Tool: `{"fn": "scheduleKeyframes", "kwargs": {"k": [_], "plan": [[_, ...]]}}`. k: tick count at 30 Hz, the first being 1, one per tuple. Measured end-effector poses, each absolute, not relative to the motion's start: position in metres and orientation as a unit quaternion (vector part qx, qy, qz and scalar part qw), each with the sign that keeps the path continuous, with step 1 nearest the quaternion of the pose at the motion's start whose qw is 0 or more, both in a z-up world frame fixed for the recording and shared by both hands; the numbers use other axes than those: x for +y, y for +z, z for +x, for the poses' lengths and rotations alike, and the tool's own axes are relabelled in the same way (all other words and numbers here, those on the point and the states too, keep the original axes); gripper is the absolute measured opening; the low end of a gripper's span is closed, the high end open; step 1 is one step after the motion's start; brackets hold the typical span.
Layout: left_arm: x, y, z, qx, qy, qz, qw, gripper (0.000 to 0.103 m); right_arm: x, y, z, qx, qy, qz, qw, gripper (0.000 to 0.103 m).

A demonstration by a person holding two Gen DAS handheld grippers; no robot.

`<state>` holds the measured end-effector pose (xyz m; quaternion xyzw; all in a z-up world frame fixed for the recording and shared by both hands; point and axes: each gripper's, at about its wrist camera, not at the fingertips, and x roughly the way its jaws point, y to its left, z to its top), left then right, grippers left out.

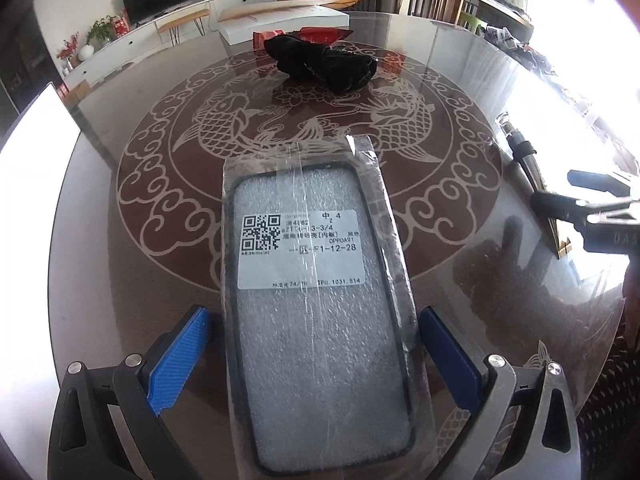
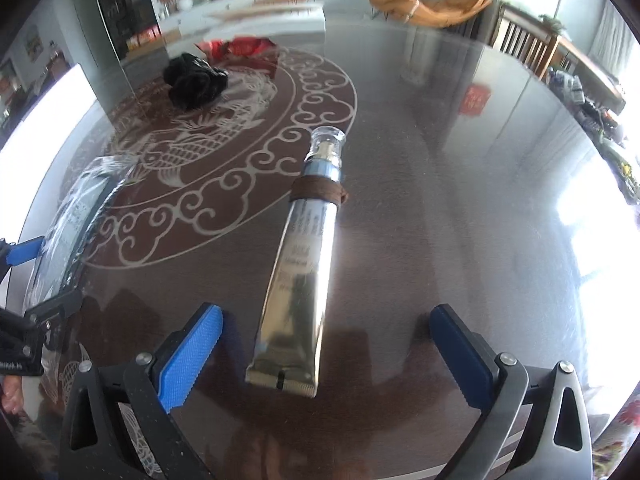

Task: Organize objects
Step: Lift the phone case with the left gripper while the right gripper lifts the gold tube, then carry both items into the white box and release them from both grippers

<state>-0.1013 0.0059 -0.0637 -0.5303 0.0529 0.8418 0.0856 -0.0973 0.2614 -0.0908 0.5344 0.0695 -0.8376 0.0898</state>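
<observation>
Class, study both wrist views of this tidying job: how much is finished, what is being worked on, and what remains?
Nothing looks sorted yet. In hand: the open left gripper straddles the plastic-wrapped black phone case with a white label, and the open right gripper straddles the silver tube with a clear cap; neither is gripped. Left: both of these, plus the crumpled black cloth, lying on the glass-topped table.

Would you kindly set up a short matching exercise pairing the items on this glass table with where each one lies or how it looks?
Things:
1. packaged phone case
2. silver tube
3. black cloth bundle
4. red packet

Descriptions:
A. crumpled near the table's far side
B. between the open left gripper's fingers
C. just behind the dark bundle
D. between the open right gripper's fingers

Pairs: 1-B, 2-D, 3-A, 4-C
</observation>
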Motion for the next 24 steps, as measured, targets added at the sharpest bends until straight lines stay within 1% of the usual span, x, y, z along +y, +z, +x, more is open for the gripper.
{"fn": "scheduleKeyframes", "kwargs": {"k": [1, 2, 3, 4, 5, 6, 12, 17, 20, 24], "plan": [[0.005, -0.063, -0.102, 0.053, 0.847, -0.522, 0.084, 0.100, 0.259, -0.085, -0.105, 0.070, -0.840, 0.531, 0.091, 0.100], [0.004, -0.061, -0.101, 0.053, 0.854, -0.510, 0.088, 0.083, 0.254, -0.081, -0.113, 0.071, -0.839, 0.531, 0.095, 0.096], [0.003, -0.058, -0.100, 0.056, 0.862, -0.496, 0.091, 0.077, 0.249, -0.081, -0.121, 0.075, -0.829, 0.544, 0.102, 0.076], [0.002, -0.057, -0.100, 0.055, 0.861, -0.497, 0.091, 0.077, 0.245, -0.084, -0.127, 0.077, -0.814, 0.565, 0.112, 0.048], [-0.002, -0.055, -0.097, 0.046, 0.864, -0.491, 0.095, 0.076, 0.242, -0.083, -0.130, 0.083, -0.817, 0.561, 0.107, 0.040], [-0.006, -0.051, -0.092, 0.035, 0.872, -0.478, 0.098, 0.076, 0.240, -0.085, -0.130, 0.084, -0.812, 0.568, 0.106, 0.025], [-0.038, -0.013, -0.039, -0.029, 0.911, -0.397, 0.109, 0.076, 0.242, -0.072, -0.094, 0.006, -0.832, 0.531, 0.162, 0.026], [-0.073, 0.034, 0.002, -0.081, 0.928, -0.345, 0.112, 0.076, 0.210, -0.040, -0.065, -0.019, -0.846, 0.486, 0.217, 0.026], [-0.109, 0.076, 0.031, -0.098, 0.944, -0.304, 0.088, 0.076, 0.172, -0.005, -0.057, -0.017, -0.852, 0.451, 0.264, 0.026], [-0.176, 0.119, 0.060, -0.097, 0.959, -0.264, 0.006, 0.076, 0.109, 0.046, -0.044, -0.012, -0.838, 0.413, 0.358, 0.026]]}}
